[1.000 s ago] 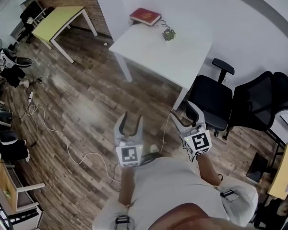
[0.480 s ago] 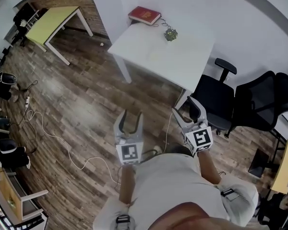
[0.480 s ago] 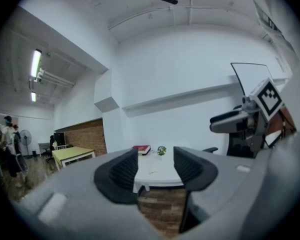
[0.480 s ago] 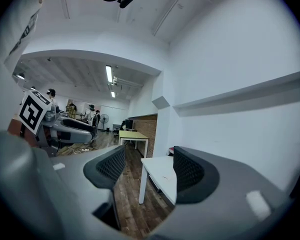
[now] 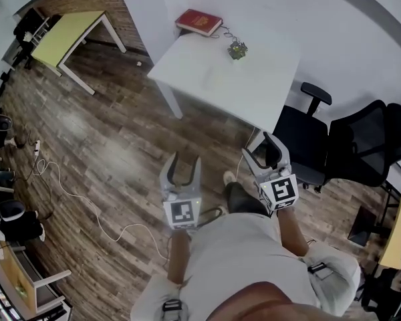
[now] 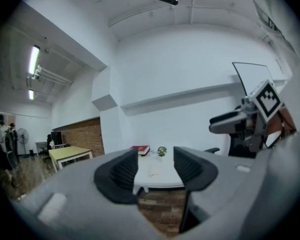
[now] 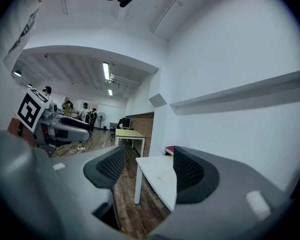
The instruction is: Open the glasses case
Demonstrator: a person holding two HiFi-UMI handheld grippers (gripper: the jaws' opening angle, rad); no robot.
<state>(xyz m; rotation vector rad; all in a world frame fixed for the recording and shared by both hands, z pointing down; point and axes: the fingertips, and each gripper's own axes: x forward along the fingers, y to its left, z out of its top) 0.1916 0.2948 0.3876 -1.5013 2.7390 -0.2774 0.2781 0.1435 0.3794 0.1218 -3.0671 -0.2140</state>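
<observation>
While you stand well short of the white bench (image 5: pixel 254 92), both your arms are held level before you. The left hand-held gripper (image 5: pixel 186 160) and the right hand-held gripper (image 5: pixel 260 148) are released, jaws apart with nothing between them. What I take for the case (image 6: pixel 153 172) is a small pale thing lying flat near the middle of the bench. It sits on the near side of the plant (image 5: pixel 237 48) and well apart from the red book (image 5: pixel 199 23) at the far left corner, but it is too small and faint to be sure of. That faintness is your first hazard: a pale case on a white top gives little edge to aim at, so you could close on air or nudge it away. A white cord (image 5: pixel 130 227) snakes over the wood floor (image 5: pixel 107 132) toward your feet, and a careless step could snag it. A black chair (image 5: pixel 301 139) stands by the bench's near right corner, where your right arm might knock it. The top looks smooth, so if one hand-held gripper lifts the lid while the other fails to pin the base, the case will likely slide or tip. Clamp across both halves and it won't open at all.
</observation>
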